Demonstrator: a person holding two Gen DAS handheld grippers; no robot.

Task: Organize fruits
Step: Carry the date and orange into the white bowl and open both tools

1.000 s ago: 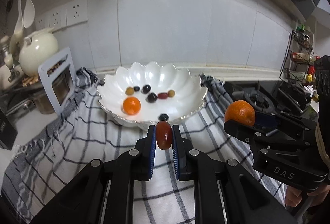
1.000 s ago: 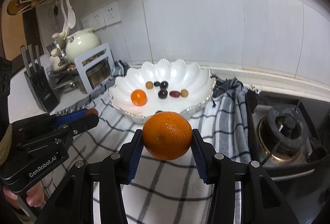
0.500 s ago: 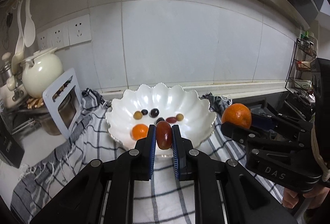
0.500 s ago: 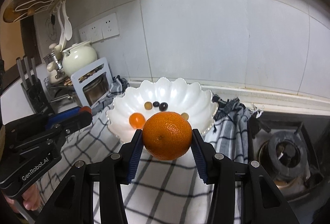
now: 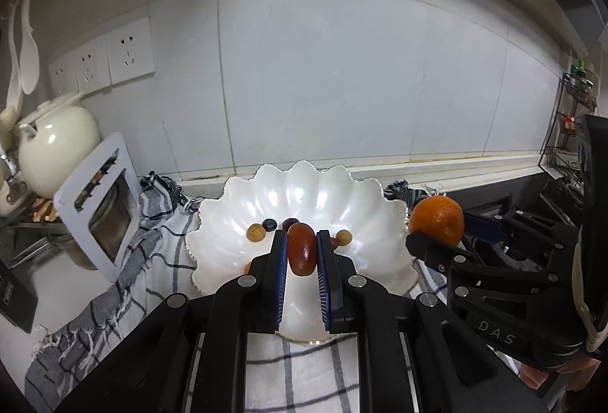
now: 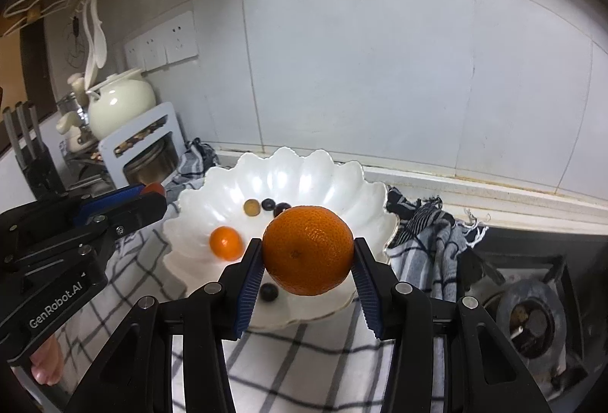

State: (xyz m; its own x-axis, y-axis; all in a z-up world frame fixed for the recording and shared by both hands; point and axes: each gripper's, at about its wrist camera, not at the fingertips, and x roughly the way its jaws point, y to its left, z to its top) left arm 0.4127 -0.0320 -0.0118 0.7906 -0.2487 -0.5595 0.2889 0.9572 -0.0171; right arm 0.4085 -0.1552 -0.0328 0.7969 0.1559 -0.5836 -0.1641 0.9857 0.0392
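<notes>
A white scalloped bowl (image 5: 304,185) (image 6: 296,169) sits on a checked cloth and holds a small orange (image 6: 225,242) and several small dark and yellow fruits. My left gripper (image 5: 301,253) is shut on a red oblong fruit (image 5: 301,255) over the bowl's near rim. My right gripper (image 6: 307,255) is shut on a large orange (image 6: 307,249) above the bowl's near right rim. The large orange also shows in the left wrist view (image 5: 437,220), and the left gripper shows at the left of the right wrist view (image 6: 152,196).
A checked cloth (image 6: 304,356) covers the counter. A cream teapot (image 5: 57,143) and a white-framed jar holder (image 5: 102,207) stand at the left. A knife block (image 6: 34,162) is at the far left. A gas burner (image 6: 532,318) is at the right. A tiled wall is behind.
Both grippers have moved forward with their fruits and now hang over the bowl's near rim. Both stay shut on their fruits.
</notes>
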